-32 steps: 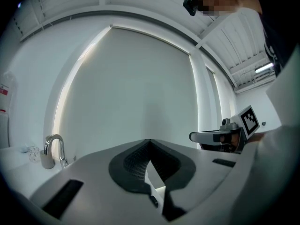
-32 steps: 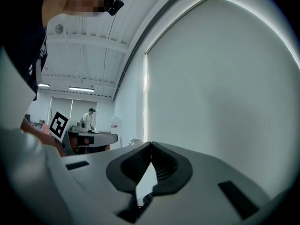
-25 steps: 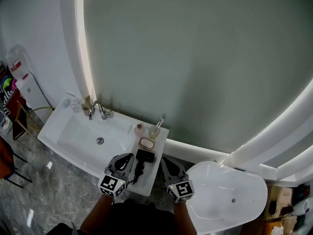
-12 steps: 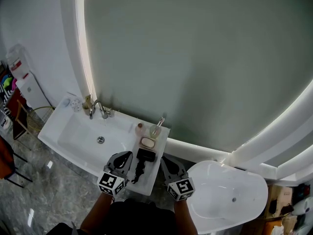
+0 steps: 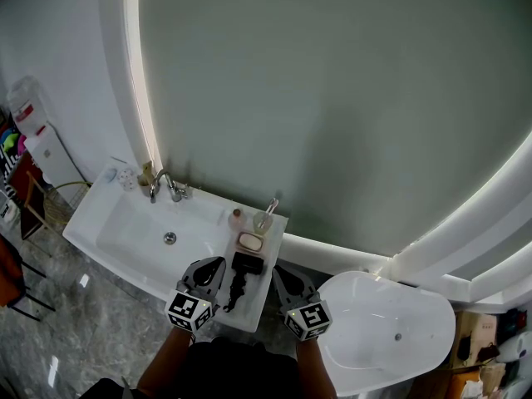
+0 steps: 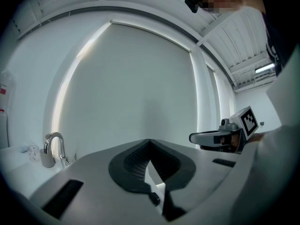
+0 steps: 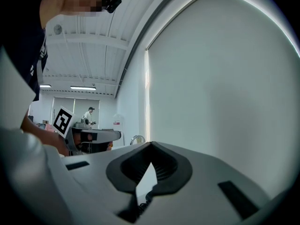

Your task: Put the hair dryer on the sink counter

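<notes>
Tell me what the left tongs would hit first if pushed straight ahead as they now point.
Probably the grey wall panel. The shut left tongs aim out over the counter, passing right of the faucet. Depth is unclear.

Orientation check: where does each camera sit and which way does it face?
Head view: on the person's head, steeply down at the sink counter, hair dryer between left tool and right tool; forearms show.
Left gripper view: on the left tool, along its shut jaws toward the wall.
Right gripper view: on the right tool, along its shut jaws toward the wall.
Shared: each gripper view shows the faucet and the other tool.
</notes>
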{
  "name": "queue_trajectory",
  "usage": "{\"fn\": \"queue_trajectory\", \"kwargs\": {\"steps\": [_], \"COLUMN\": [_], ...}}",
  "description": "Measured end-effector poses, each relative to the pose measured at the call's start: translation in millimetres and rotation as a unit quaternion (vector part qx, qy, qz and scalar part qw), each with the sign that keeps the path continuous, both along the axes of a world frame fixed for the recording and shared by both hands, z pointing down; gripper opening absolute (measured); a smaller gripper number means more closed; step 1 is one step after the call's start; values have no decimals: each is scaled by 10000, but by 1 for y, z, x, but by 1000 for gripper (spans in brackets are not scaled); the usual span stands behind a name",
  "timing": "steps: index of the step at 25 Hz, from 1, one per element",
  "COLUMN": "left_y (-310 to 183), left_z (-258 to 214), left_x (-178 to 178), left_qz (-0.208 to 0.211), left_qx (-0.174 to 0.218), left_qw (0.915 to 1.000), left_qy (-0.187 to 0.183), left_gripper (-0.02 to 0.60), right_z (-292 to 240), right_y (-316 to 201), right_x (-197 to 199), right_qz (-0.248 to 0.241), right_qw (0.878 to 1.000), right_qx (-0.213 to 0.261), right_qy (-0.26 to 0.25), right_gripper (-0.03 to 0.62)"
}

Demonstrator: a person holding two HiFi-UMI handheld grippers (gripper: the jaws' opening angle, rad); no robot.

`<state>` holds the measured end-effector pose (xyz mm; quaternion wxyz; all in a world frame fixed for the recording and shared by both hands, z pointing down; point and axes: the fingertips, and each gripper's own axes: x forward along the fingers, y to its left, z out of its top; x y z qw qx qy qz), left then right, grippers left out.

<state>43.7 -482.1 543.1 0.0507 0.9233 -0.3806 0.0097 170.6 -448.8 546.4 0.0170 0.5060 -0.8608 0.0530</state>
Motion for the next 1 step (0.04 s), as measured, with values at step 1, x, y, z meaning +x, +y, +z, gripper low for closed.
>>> {"fn": "queue_trajectory", "kwargs": {"steps": [1], "left_y": [-1], "left_z": [0], "left_x": [0], "left_qz": [2], "left_qx": [-1], "left_qw": [10000], "left_qy": [6], "left_gripper": [23], "right_z": [1], "right_y": [-1], "right_x": [0], "right_qz": [6], "right_qw": [10000], "right_qx": [-10], "right_qy": [2], "right_gripper": [29]}}
